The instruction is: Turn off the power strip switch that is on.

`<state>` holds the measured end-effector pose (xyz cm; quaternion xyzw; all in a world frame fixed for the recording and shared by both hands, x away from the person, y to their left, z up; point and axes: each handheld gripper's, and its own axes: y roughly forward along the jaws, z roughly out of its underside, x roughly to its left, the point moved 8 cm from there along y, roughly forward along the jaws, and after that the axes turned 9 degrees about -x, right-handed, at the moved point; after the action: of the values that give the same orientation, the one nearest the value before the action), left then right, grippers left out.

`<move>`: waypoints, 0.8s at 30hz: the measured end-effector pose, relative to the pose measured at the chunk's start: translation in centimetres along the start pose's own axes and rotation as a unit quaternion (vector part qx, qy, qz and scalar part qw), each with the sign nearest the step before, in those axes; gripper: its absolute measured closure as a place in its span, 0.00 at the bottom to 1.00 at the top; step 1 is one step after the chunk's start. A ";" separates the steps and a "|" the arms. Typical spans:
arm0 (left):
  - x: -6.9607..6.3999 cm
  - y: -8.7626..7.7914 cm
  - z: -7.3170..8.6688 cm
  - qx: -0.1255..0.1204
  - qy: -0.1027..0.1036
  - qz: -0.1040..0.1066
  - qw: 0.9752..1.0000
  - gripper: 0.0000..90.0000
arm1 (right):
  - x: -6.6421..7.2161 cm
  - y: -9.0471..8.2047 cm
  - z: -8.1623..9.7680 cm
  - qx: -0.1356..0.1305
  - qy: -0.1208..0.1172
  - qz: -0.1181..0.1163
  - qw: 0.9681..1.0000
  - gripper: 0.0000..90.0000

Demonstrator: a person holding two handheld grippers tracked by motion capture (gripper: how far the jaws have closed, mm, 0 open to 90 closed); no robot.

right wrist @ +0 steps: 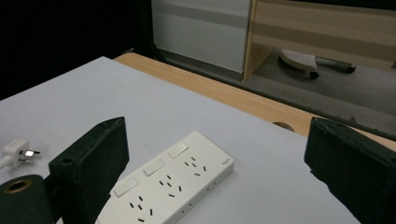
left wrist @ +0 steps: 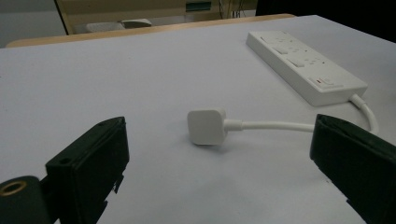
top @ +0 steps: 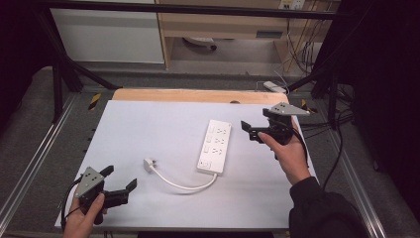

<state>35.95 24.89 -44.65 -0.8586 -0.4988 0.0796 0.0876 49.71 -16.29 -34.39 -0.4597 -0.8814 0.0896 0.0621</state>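
A white power strip (top: pixel 215 146) with three sockets lies right of the centre of the white table (top: pixel 148 124). Its short white cable (top: pixel 183 185) curves left to a white plug (top: pixel 148 163) lying loose on the table. My left gripper (top: pixel 120 177) is held near the front left corner, open and empty, and its jaws point at the plug (left wrist: pixel 207 126) a short way ahead. My right gripper (top: pixel 255 121) hovers just right of the strip's far end, open and empty. In the right gripper view the strip (right wrist: pixel 173 186) lies below and between the jaws.
A wooden table edge (top: pixel 198 95) runs along the back, with a small hole in it (right wrist: pixel 283 125). Metal frame rails (top: pixel 29 163) flank both sides. Behind the table stand a wooden cabinet (top: pixel 223 25) and hanging cables (top: pixel 302 49).
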 end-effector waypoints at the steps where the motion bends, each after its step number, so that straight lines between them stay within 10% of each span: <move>1: 0.0 0.0 0.0 0.000 0.000 0.000 1.000 0.05 | 0.0 0.2 -0.1 0.001 0.000 -0.001 1.000 0.08; 24: 0.2 0.1 0.1 0.004 0.001 -0.002 1.000 0.05 | 0.0 4.8 0.6 0.024 0.004 -0.008 1.000 0.13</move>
<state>36.06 25.04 -44.80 -0.8574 -0.4999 0.0805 0.0918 53.46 -13.67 -35.98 -0.4516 -0.8823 0.1084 0.0770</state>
